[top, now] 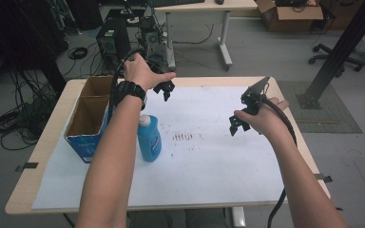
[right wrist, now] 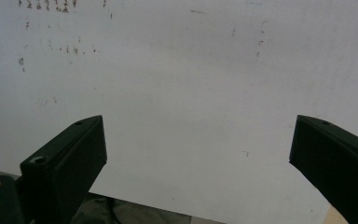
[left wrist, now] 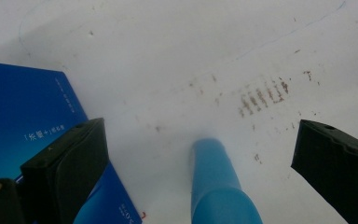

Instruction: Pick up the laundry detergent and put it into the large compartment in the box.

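A blue bottle with a white cap stands upright on the white sheet, just right of a blue cardboard box with open flaps. My left gripper hangs open above the far part of the sheet, beyond the bottle. In the left gripper view the bottle appears blurred between the wide-apart jaws, and the box lies at the left. My right gripper is open over the sheet's right half, with nothing between its jaws.
Brown smudge marks stain the sheet near its middle. The wooden table's edge runs close to the right hand. Beyond the table stand computer equipment and cables, a second desk and a black post.
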